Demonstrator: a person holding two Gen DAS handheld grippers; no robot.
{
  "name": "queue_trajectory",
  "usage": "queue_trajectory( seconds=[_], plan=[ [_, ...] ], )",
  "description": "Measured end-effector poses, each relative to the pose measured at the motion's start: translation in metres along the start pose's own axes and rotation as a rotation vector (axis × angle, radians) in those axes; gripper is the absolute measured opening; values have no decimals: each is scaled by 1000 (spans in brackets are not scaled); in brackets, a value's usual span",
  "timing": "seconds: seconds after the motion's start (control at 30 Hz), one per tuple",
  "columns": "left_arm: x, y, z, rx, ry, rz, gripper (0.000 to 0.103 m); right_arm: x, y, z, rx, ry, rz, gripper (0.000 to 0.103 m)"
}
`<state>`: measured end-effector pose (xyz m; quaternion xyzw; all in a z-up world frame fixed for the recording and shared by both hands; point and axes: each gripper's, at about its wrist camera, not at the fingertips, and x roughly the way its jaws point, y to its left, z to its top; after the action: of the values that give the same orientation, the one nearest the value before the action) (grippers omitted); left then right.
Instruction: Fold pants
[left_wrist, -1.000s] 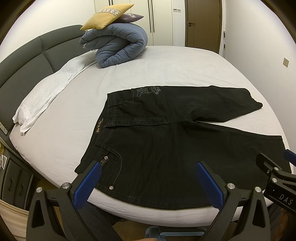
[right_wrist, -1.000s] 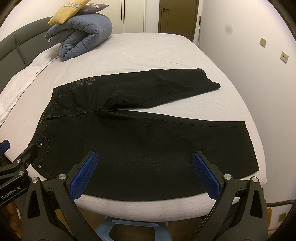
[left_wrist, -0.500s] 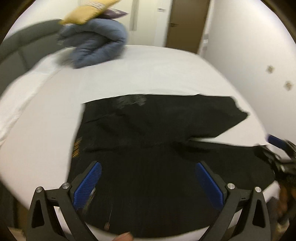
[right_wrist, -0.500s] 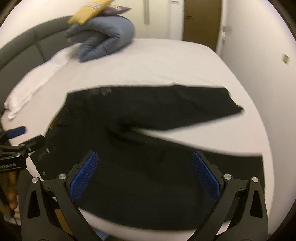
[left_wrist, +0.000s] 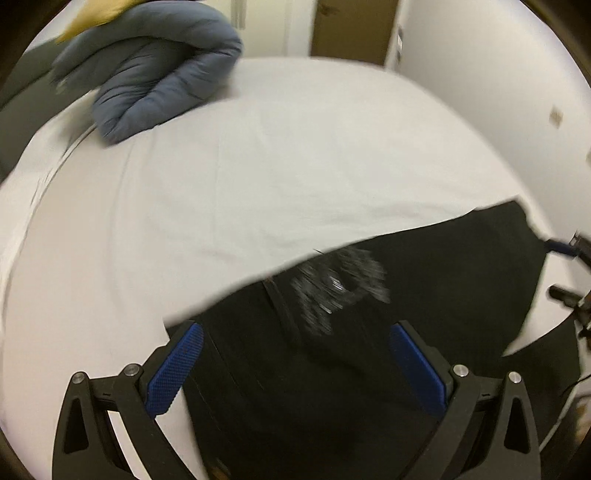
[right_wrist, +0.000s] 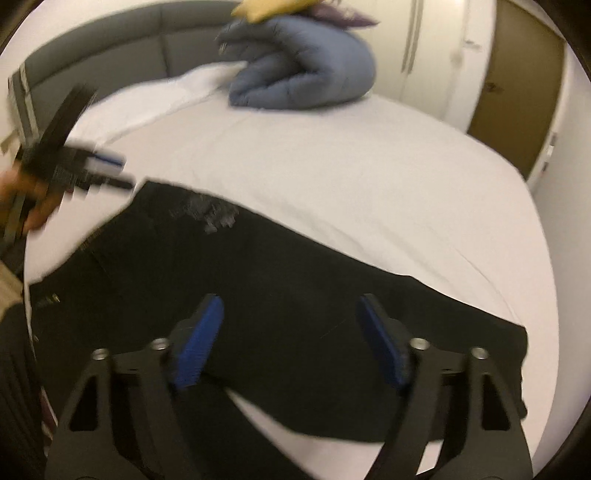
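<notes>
While both views are smeared by motion blur, the layout still reads clearly enough.

Pants: black pants (right_wrist: 280, 280) lie spread flat on the white bed (right_wrist: 369, 177), waistband toward the left of the right wrist view, one leg running out to the right edge of the mattress (a pale printed patch (left_wrist: 340, 284) sits near the waist).

Left gripper: the left gripper (left_wrist: 295, 365) hangs over the waist end of the pants, jaws spread wide, blue pads (left_wrist: 173, 373) well apart and nothing clamped between them; the fabric lies below.

Right gripper: the right gripper (right_wrist: 291, 339) is above the leg section, its jaws closing but with a clear gap between the pads (right_wrist: 199, 343); only the flat cloth beneath shows through the gap, not gripped.

Hand: a person's hand (right_wrist: 33, 206) carries the left gripper at the left edge of the right wrist view.

Bedding: a rolled blue-grey duvet (right_wrist: 303, 74) rests at the far side of the bed, a yellow cushion (right_wrist: 266, 7) on top of it.

Headboard: a grey padded headboard (right_wrist: 110, 55) curves behind.
</notes>
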<state>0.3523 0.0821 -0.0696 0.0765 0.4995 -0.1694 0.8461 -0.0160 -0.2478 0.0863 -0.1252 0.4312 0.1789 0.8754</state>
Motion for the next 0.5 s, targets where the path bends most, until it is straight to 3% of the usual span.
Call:
queue_trajectory(
  seconds=[0.13, 0.23, 0.3, 0.47, 0.5],
  plan=[
    [56, 9, 28, 141, 122, -16, 94, 42, -24, 7, -22, 37, 65, 67],
    [87, 10, 32, 209, 206, -50, 91, 63, -36, 12, -44, 39, 103, 67],
    [105, 11, 33, 251, 252, -32, 85, 69, -31, 9, -64, 39, 119, 67],
    [133, 22, 32, 239, 330, -96, 83, 95, -27, 13, -93, 59, 149, 67],
    [133, 22, 31, 242, 328, -96, 79, 98, -24, 16, -94, 59, 157, 67]
  ],
)
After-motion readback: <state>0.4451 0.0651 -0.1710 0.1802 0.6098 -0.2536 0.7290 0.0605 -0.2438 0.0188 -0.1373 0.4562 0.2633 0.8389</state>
